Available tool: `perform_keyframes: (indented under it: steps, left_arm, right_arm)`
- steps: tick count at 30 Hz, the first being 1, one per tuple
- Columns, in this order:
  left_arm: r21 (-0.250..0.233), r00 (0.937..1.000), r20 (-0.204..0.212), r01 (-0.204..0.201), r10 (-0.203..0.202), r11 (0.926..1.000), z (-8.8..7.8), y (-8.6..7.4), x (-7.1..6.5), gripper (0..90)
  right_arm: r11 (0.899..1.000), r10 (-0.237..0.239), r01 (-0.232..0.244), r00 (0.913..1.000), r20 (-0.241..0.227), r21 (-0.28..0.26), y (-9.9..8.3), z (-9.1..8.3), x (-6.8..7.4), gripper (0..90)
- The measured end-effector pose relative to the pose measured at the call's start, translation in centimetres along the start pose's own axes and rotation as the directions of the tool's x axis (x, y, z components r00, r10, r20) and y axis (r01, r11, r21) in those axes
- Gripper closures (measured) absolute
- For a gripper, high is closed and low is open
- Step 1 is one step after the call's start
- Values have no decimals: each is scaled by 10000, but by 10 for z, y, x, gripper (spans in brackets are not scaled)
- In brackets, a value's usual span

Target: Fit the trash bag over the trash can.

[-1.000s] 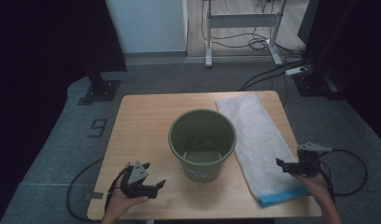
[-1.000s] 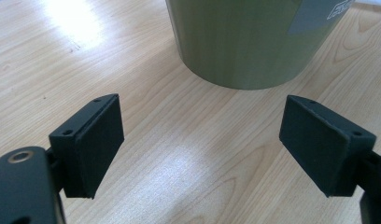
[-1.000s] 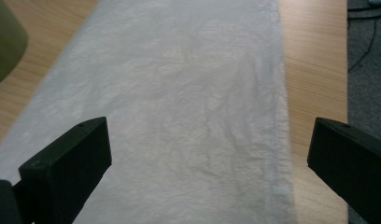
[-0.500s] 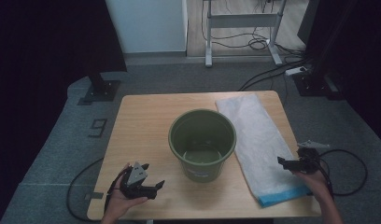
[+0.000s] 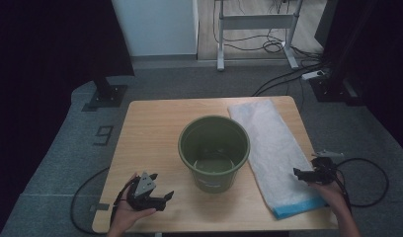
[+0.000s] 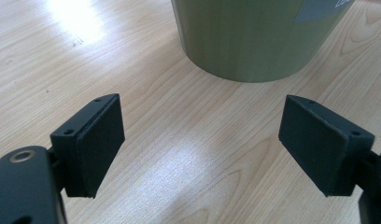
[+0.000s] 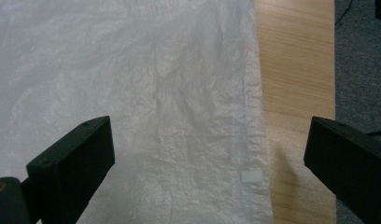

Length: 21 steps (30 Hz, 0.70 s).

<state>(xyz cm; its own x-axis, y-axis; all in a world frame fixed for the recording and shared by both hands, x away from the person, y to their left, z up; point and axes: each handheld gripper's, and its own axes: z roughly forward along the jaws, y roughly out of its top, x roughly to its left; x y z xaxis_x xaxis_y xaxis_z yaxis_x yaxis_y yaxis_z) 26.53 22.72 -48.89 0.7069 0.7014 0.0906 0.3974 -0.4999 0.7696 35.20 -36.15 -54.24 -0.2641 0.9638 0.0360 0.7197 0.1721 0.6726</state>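
Both grippers gape: bucket, bag.

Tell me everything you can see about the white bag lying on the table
The white bag is a thin, crinkled, translucent plastic liner, lying flat and unopened along the right side of the wooden table, right of the green bucket. Its near end has a light blue band. A small white tab sits near its edge in the right gripper view. The right gripper hovers open over its near right edge, not gripping it.
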Motion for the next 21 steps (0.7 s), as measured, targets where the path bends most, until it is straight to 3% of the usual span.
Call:
perform_keyframes:
  steps: [5,7,11,14,15,17,21]
  left_arm:
    - [-30,10000,5,-34,34,10000,0,-1,0,143]
    - [-32,10000,6,-32,32,10000,0,-1,0,143]
    - [33,10000,-1,-59,59,10000,2,-2,0,144]
    - [48,10000,4,-72,72,10000,2,-2,0,144]
    - [45,10000,4,-74,74,10000,2,-1,0,144]
    - [20,10000,3,-78,78,10000,1,-1,0,144]
    - [-7,10000,-13,-95,95,10000,-1,0,0,144]
  right_arm:
    - [9998,-76,76,10000,5,201,-6,4,2,19]
    - [9997,-203,200,9996,192,138,-7,5,4,33]
    - [9995,-319,319,9994,100,3,-8,3,8,86]
    - [9983,-568,566,9983,-132,-153,-9,0,11,219]
    - [9970,-759,753,9966,-308,-180,-8,-1,14,314]
    - [9966,-811,806,9961,-346,-169,-8,-2,16,352]
    - [9947,-1022,1016,9931,-566,-143,-6,-4,21,569]
